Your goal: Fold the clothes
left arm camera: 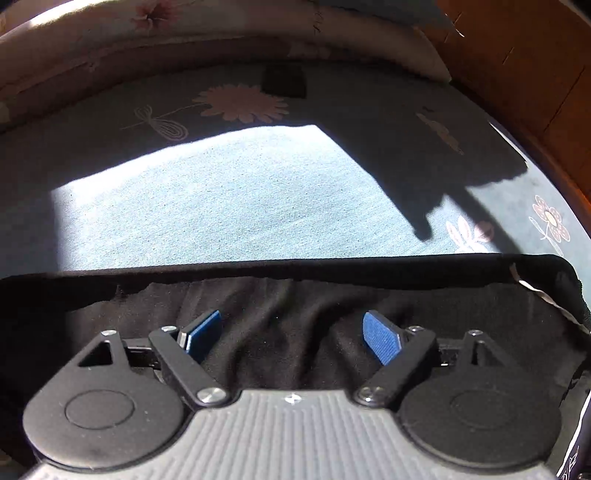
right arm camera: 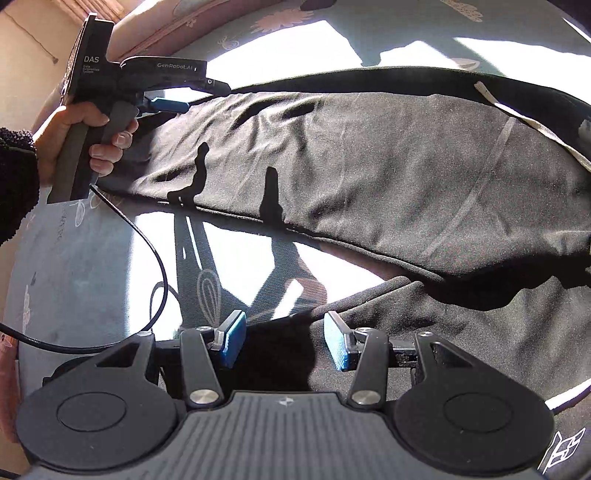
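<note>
A black garment (right arm camera: 369, 166) lies spread across a blue-grey flowered bedsheet (right arm camera: 92, 251), with a white cord (right arm camera: 535, 127) near its right end. My right gripper (right arm camera: 284, 339) hovers over the garment's near edge. Its blue pads (right arm camera: 232, 339) stand apart and dark cloth lies beneath them, not pinched. In the left wrist view the same black garment (left arm camera: 288, 314) fills the lower half, its far hem running straight across the sheet (left arm camera: 221, 206). My left gripper (left arm camera: 291, 334) is wide open just above that cloth. It also shows at the upper left of the right wrist view, as the left gripper (right arm camera: 168, 104) over the garment's end.
A person's hand (right arm camera: 77, 125) in a dark sleeve grips the left tool, and a black cable (right arm camera: 159, 258) loops from it across the sheet. A flowered quilt (left arm camera: 147, 22) is bunched along the far side. Brown wooden furniture (left arm camera: 517, 62) stands at the right. Sunlight patches and hard shadows cross the bed.
</note>
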`<state>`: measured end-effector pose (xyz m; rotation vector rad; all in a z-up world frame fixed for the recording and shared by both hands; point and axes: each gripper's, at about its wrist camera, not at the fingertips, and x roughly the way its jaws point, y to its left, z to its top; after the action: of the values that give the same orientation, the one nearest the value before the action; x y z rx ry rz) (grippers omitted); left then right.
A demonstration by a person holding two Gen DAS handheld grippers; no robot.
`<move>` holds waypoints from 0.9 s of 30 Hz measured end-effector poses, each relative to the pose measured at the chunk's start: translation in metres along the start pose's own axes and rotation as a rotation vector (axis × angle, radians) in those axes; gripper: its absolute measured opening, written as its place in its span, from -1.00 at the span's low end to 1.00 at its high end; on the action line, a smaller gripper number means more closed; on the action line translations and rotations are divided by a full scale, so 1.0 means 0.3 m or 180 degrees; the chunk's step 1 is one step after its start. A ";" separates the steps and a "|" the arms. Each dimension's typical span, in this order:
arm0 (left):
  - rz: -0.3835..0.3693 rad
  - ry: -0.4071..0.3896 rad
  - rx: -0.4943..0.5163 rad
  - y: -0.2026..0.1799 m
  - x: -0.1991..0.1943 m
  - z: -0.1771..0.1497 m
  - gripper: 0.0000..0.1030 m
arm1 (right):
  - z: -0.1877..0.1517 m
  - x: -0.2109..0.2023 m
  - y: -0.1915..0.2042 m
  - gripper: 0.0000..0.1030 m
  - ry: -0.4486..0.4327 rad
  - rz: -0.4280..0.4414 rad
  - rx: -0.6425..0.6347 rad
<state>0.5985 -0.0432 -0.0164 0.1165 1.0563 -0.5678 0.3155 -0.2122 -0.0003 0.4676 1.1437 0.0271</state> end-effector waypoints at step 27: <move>0.0768 -0.0076 -0.0079 0.402 0.077 0.083 0.64 | 0.005 0.105 0.197 0.01 0.0321 -0.0126 -0.0241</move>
<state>0.6862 0.0418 -0.0448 0.2118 1.0086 -0.3371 0.3428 -0.1512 -0.0051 0.3796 1.2464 0.0599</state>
